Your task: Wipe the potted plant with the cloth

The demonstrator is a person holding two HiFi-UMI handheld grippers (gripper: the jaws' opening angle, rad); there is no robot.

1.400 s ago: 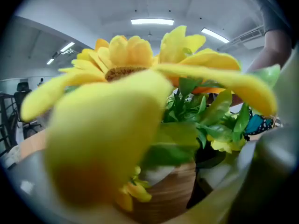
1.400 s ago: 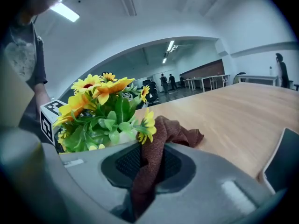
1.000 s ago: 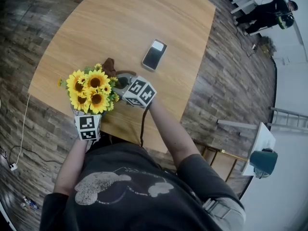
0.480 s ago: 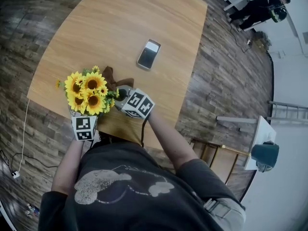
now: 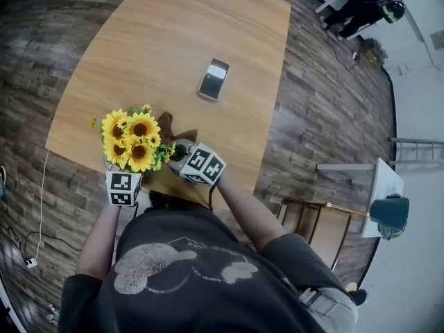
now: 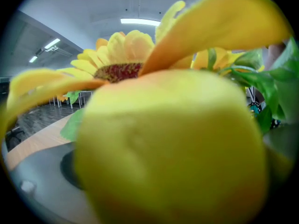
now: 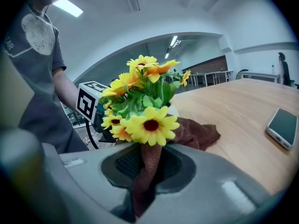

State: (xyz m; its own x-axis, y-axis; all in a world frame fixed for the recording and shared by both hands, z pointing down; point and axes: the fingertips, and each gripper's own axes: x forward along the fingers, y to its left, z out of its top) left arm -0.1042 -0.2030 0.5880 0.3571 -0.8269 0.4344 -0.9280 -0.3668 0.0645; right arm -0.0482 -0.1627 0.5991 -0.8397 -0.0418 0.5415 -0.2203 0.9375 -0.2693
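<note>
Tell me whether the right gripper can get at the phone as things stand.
Probably yes for reach: bare table lies between the right gripper and the phone, nothing in the way. But its jaws are shut on the brown cloth, so grasping looks unlikely.

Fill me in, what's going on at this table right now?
A person stands at the near edge of the wooden table with a gripper in each hand. The right gripper has its jaws shut on a brown cloth, which trails onto the table right beside the potted sunflower plant. The left gripper sits under the flowers. Blurred petals fill its view, so its jaws can't be read. A phone lies farther out.
</note>
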